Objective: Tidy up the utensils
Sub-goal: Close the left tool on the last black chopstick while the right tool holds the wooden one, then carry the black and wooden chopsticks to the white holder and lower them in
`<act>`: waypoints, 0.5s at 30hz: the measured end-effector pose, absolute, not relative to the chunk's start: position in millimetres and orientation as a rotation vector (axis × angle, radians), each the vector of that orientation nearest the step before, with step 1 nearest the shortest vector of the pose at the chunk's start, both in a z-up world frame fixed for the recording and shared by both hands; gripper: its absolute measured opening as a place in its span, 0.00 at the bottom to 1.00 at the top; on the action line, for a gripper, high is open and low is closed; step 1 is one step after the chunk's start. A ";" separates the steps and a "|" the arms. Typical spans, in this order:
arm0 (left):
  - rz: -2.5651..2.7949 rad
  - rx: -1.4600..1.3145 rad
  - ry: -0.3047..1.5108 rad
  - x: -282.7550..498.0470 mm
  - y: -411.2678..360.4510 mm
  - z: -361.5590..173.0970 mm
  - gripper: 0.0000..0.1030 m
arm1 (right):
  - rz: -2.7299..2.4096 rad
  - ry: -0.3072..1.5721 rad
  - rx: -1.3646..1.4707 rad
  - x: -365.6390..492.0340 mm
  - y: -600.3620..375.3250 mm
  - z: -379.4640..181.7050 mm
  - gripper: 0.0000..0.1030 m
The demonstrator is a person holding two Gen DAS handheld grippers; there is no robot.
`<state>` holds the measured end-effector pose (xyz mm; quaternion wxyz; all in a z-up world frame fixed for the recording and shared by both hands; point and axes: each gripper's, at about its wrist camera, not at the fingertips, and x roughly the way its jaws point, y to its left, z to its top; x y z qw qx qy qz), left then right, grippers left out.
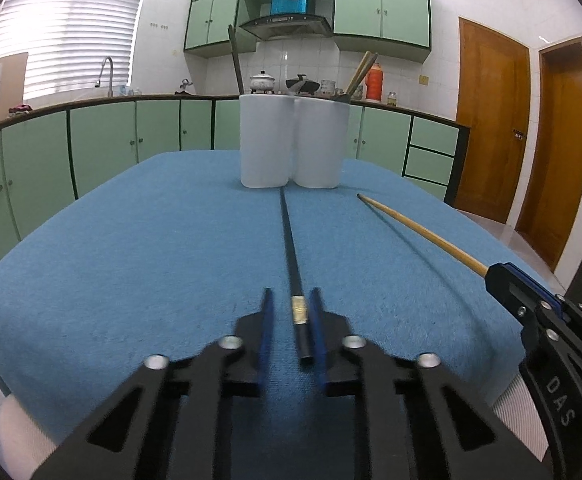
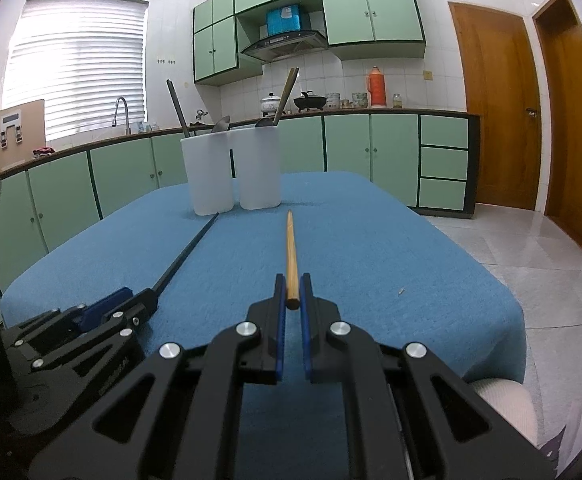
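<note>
**Gripping a chopstick in each hand, on blue cloth before two white cups**

Clamping with the left gripper point(image 1: 291, 300) on the thick end of a long, thin black chopstick with a gold band point(image 1: 289, 240). Looking blurred in that gripper's own view, with the right-hand blue pad against the stick and a sliver of gap on the other side. Appearing from the right wrist view as pinched shut around the stick.

Lying along the textured blue cloth covering the table point(image 1: 131, 260), pointing straight away, with the fine tip reaching just short of the foot of the two cups.

Pinching with the right gripper point(image 2: 292, 280) on the butt end of a slim, round, light wooden chopstick point(image 2: 291, 248), both blue pads pressing on it. Stretching forward over the cloth, with the tip stopping short of the cups and apart from them.

Standing side by side at the far end of the cloth: a tall translucent white plastic cup on the left point(image 1: 267, 144), holding a dark stick point(image 1: 235, 60), and its twin on the right point(image 1: 321, 144), holding wooden sticks point(image 1: 361, 70). Touching or nearly touching each other; not telling which.
</note>
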<state>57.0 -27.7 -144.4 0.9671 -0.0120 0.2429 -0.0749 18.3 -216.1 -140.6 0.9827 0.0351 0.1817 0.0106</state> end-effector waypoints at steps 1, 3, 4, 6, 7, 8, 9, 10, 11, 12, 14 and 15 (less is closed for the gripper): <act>-0.148 -0.020 0.492 57.5 -29.3 -144.4 0.07 | 0.022 0.365 0.072 17.8 -217.2 -140.4 0.06; -0.139 -0.012 0.491 58.0 -29.9 -144.1 0.07 | 0.024 0.364 0.072 16.7 -217.6 -140.5 0.06; -0.135 -0.009 0.490 57.7 -30.2 -143.9 0.07 | 0.024 0.362 0.071 15.9 -217.5 -140.4 0.06; -0.134 -0.010 0.493 57.9 -29.0 -142.3 0.07 | 0.026 0.357 0.065 13.7 -216.8 -139.9 0.06; -0.131 -0.010 0.489 56.6 -28.8 -140.6 0.07 | 0.027 0.353 0.061 12.7 -216.7 -139.0 0.06; -0.126 -0.007 0.483 55.4 -27.9 -138.5 0.07 | 0.028 0.349 0.059 12.1 -216.4 -138.8 0.06; -0.124 -0.004 0.479 53.9 -27.2 -137.0 0.07 | 0.029 0.345 0.057 11.6 -216.1 -138.0 0.06; -0.123 -0.001 0.472 52.1 -26.5 -133.5 0.07 | 0.030 0.342 0.054 10.8 -215.8 -137.1 0.06; -0.123 0.001 0.464 50.2 -25.9 -131.4 0.07 | 0.031 0.336 0.052 9.5 -216.0 -135.6 0.06; -0.121 0.006 0.452 48.0 -25.3 -127.7 0.07 | 0.033 0.330 0.050 8.2 -216.5 -133.5 0.06; -0.121 0.015 0.431 44.2 -24.5 -119.4 0.07 | 0.035 0.318 0.047 5.8 -217.7 -128.8 0.06; -0.119 0.017 0.420 42.3 -23.6 -114.6 0.07 | 0.036 0.309 0.043 4.7 -218.1 -125.4 0.06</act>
